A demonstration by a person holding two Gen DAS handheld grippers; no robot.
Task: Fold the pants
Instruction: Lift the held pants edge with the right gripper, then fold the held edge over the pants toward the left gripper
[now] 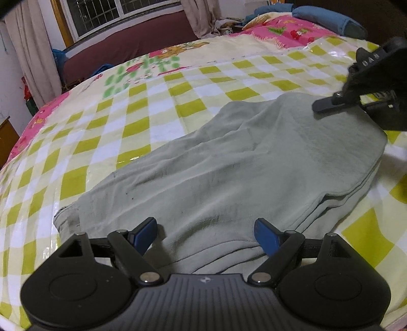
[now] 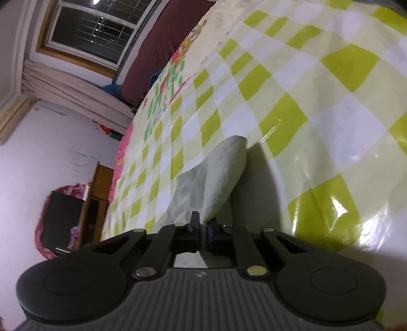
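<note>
Home bedroom: bed (image 1: 152, 84) under checked cover, curtained window (image 1: 101, 15), pillows (image 1: 318, 15).

- I see a bed (image 1: 157, 84) under a glossy yellow-green and white check cover, with a pink cartoon-print sheet (image 1: 285, 30) at its far end.
- Blue pillows (image 1: 323, 15) lie at the far right corner.
- Behind the bed I make out a barred window (image 1: 106, 12) in a wooden frame, dark outside.
- Pale curtains (image 1: 33, 56) hang beside it.
- A maroon panel (image 1: 127, 48) runs under the window.
- White wall (image 2: 58, 137) and a wooden cabinet (image 2: 99, 193) show in my right view.
</note>
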